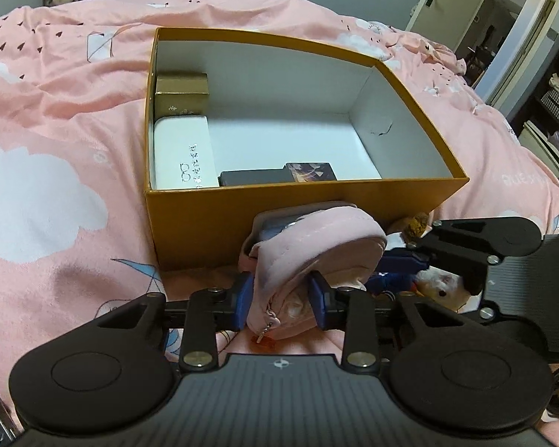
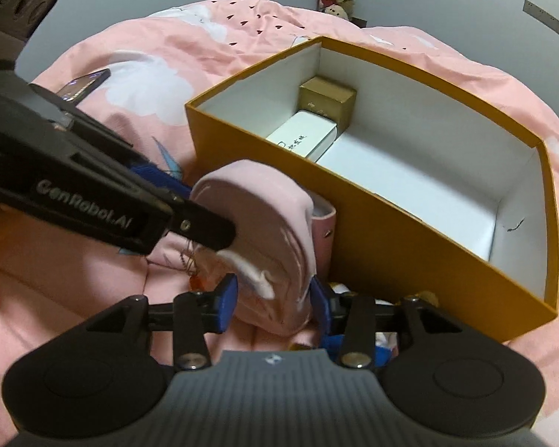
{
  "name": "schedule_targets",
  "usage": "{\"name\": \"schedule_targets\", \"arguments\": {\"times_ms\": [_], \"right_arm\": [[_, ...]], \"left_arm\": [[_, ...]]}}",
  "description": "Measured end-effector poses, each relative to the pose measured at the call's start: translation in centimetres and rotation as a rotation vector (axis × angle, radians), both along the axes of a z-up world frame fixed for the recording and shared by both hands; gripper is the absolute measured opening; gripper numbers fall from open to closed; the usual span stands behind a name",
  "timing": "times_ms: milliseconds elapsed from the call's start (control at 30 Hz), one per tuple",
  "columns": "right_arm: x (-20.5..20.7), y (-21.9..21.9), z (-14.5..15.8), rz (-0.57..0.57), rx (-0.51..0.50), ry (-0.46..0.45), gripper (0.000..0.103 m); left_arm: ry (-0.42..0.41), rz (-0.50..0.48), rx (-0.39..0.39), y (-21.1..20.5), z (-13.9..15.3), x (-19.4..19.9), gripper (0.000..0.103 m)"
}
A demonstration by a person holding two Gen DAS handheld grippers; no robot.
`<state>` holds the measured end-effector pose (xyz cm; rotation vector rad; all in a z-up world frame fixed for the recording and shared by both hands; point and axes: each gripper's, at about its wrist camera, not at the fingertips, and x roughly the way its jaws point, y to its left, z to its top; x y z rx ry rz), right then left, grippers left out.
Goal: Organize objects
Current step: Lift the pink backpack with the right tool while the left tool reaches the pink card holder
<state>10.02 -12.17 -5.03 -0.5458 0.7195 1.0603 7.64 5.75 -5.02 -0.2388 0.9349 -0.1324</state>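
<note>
one pink pouch [image 1: 309, 257] on the bed [image 1: 56, 130], left tool [image 1: 281, 303] clamping it, right tool [image 2: 274, 298] parted around it; "genrobot.ai" readable; four items in one orange box [image 1: 205, 219].

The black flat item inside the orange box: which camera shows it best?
The left wrist view. There the black item lies in plain sight on the floor of the orange box, against its near wall, beside the white case. In the right wrist view the box's near wall hides that spot, so it does not appear.
</note>
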Motion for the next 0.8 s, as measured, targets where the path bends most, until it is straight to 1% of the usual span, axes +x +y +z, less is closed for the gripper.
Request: {"name": "schedule_targets", "arguments": {"times_ms": [267, 300, 367, 467, 600, 733, 800], "right_arm": [[0.6, 0.2, -0.8, -0.028, 0.037, 0.016, 0.045], [0.6, 0.2, -0.8, -0.029, 0.042, 0.016, 0.044], [0.4, 0.2, -0.8, -0.027, 0.042, 0.015, 0.034], [0.1, -0.1, -0.5, -0.024, 0.044, 0.012, 0.025], [-0.5, -1.0, 0.6, -0.029, 0.047, -0.006, 0.021], [-0.6, -2.3, 2.1, -0.060, 0.054, 0.021, 0.021], [-0.4, -3.1, 2.9, -0.079, 0.066, 0.033, 0.020]], "left_arm": [[0.000, 0.003, 0.008, -0.1, 0.0, -0.1, 0.040], [0.000, 0.006, 0.009, -0.1, 0.1, -0.1, 0.040], [0.000, 0.017, 0.013, 0.0, 0.2, -0.3, 0.041], [-0.010, 0.020, 0.021, 0.0, 0.6, -0.8, 0.046], [-0.034, 0.008, 0.016, 0.0, 1.4, -1.6, 0.051], [-0.075, -0.014, -0.007, -0.2, 2.4, -2.4, 0.053], [-0.093, -0.027, -0.003, -0.6, 2.7, -2.6, 0.055]]}}
